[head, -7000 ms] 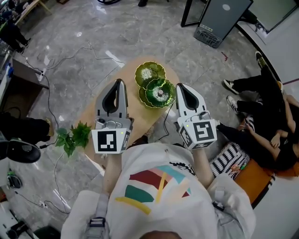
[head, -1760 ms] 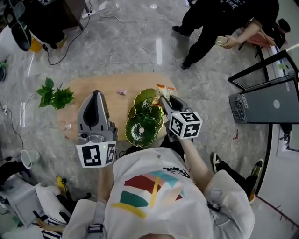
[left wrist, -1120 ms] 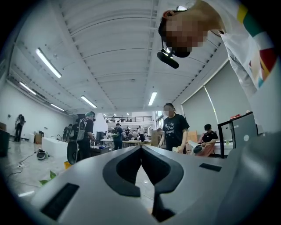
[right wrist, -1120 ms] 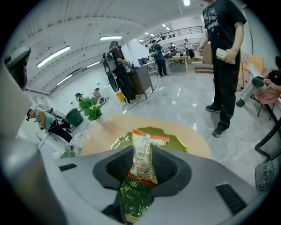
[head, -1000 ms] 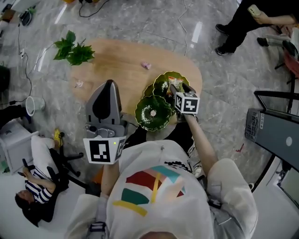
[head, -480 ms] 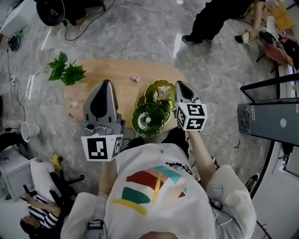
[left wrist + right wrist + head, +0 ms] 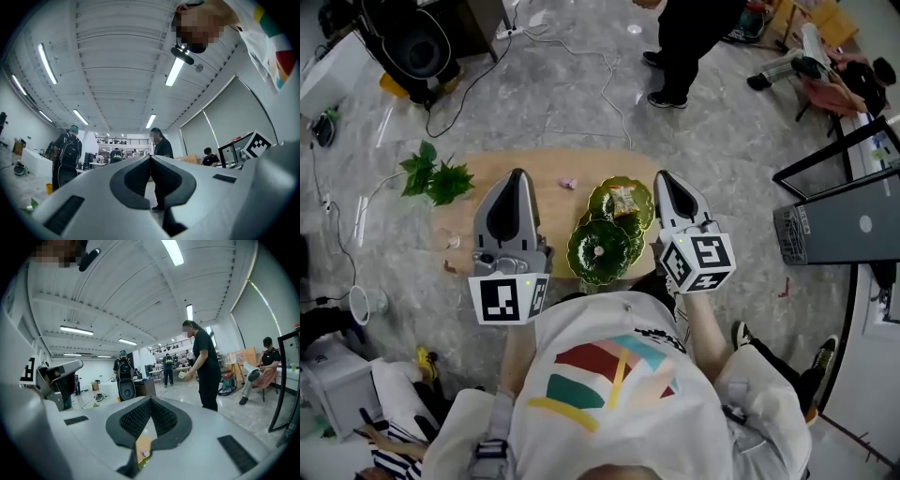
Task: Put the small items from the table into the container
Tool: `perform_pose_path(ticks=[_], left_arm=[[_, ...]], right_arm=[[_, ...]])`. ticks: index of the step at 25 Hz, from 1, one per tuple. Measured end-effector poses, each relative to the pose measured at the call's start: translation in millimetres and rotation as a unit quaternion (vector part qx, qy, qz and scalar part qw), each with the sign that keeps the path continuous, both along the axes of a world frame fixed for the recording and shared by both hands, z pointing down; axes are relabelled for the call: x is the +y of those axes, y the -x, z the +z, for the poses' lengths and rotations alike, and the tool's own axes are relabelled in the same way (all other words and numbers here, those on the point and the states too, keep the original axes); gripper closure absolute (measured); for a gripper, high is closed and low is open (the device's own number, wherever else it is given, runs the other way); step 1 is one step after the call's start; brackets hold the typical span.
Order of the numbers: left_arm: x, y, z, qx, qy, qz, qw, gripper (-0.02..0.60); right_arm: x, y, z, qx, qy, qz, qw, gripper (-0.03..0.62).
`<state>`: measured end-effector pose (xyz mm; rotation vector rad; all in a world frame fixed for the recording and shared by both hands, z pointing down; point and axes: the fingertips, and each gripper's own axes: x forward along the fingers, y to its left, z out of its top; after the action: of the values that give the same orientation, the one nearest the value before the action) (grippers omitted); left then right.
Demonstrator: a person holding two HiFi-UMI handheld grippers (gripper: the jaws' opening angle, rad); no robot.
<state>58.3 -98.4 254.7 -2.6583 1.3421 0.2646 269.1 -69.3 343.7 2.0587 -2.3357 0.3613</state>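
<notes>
Two green leaf-shaped dishes [image 7: 602,251] stand together on the small wooden table [image 7: 548,202]. A snack packet [image 7: 625,199] lies in the farther dish [image 7: 639,214]. A small pink item [image 7: 568,184] rests on the table beyond the dishes, and two small pieces [image 7: 452,242] lie at its left end. My left gripper [image 7: 517,172] hovers above the table's left half, shut and holding nothing, its tips meeting in the left gripper view [image 7: 150,158]. My right gripper [image 7: 662,175] is raised right of the dishes, shut and holding nothing [image 7: 150,399].
A leafy green sprig [image 7: 436,178] lies at the table's far left end. A person [image 7: 684,42] stands on the marble floor beyond the table. Cables [image 7: 581,56] trail across the floor. A dark monitor stand [image 7: 844,211] is at the right.
The right gripper left the snack packet in the farther dish, shut its jaws and rose well above the table. The left gripper lifted a little.
</notes>
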Motion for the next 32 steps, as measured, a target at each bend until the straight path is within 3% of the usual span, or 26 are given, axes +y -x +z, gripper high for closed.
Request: perform_pose_path(ticks=[9, 19, 26, 30, 31, 32], left_arm=[[-6, -1, -7, 0.014, -0.004, 0.002, 0.9999, 0.574], [-5, -1, -13, 0.017, -0.018, -0.007, 0.9997, 0.574], [-12, 19, -4, 0.017, -0.002, -0.034, 0.9993, 0.574], [-20, 29, 8, 0.013, 0.017, -0.055, 0.9982, 0.574], [-22, 31, 12, 0.011, 0.023, -0.06, 0.9979, 0.574], [-25, 33, 17, 0.008, 0.029, -0.065, 0.9974, 0.574]], right_arm=[[-1, 5, -33, 0.006, -0.03, -0.012, 0.999, 0.579], [-14, 10, -36, 0.005, -0.032, -0.034, 0.999, 0.579], [-36, 33, -36, 0.021, -0.027, -0.1, 0.994, 0.579], [-64, 48, -32, 0.026, -0.004, -0.162, 0.986, 0.574], [-74, 53, -29, 0.03, 0.003, -0.181, 0.983, 0.55], [-85, 59, -24, 0.036, 0.011, -0.201, 0.979, 0.472]])
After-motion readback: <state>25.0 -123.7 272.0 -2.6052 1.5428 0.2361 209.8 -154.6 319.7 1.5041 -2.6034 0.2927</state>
